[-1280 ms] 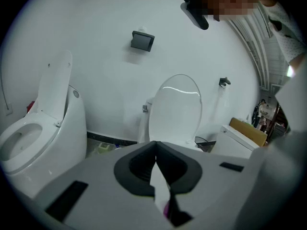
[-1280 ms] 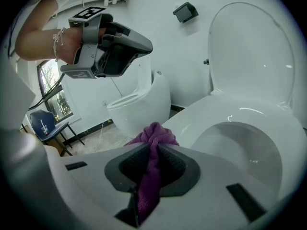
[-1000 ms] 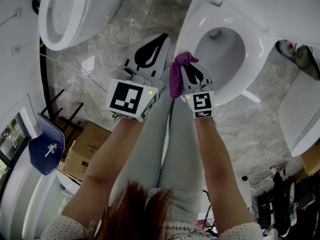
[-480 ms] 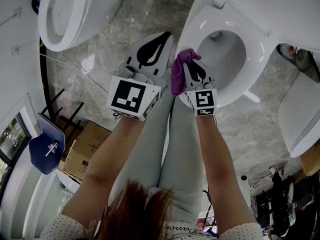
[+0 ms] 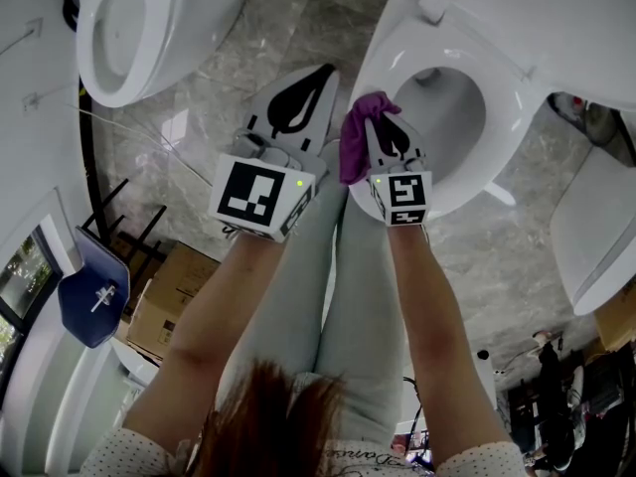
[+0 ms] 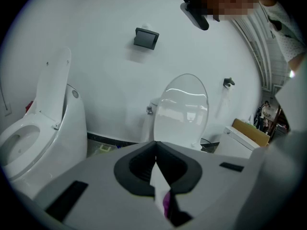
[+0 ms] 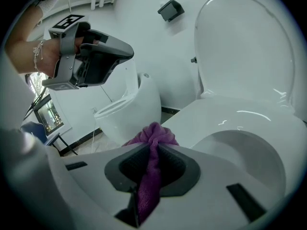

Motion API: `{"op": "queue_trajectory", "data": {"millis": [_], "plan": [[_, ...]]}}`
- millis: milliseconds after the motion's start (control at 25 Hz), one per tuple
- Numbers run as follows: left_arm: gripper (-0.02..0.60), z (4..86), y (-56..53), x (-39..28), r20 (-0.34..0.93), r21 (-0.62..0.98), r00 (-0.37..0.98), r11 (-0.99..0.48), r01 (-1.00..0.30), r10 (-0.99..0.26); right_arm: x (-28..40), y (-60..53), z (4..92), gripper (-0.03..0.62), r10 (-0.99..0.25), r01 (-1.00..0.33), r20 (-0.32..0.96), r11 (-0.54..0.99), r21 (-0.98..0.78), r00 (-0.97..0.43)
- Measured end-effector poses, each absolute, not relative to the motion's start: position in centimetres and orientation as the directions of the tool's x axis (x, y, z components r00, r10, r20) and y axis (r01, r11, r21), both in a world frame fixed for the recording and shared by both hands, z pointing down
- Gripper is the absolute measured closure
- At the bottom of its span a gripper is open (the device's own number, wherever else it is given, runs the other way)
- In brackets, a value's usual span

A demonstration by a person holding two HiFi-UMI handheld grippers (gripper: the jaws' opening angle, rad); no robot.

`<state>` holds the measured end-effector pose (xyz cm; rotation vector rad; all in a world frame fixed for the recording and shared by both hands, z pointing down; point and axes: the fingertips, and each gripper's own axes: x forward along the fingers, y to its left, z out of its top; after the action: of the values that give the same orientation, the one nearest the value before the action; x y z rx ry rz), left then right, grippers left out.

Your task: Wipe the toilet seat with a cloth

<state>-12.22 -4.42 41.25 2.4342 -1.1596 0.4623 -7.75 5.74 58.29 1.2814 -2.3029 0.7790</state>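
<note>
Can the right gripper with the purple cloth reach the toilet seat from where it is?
Probably yes. The right gripper, shut on the purple cloth, hovers just by the toilet seat's near rim. The lid is up and nothing lies between them.

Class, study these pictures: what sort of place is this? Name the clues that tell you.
Probably a bathroom-fittings showroom or test room, not a home bathroom: an open toilet stands beside a second toilet on one stone floor, with a cardboard box nearby.
</note>
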Motion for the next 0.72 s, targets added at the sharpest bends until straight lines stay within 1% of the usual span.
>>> {"op": "queue_trajectory", "data": {"millis": [720], "plan": [[0.577,41.6,-6.0,-12.0,0.461,0.228,0.591,-0.556,-0.800,-0.662,-7.0,3.3,58.0,0.528,-0.686,-0.883,0.556,0.378,-0.278,-0.469]]}}
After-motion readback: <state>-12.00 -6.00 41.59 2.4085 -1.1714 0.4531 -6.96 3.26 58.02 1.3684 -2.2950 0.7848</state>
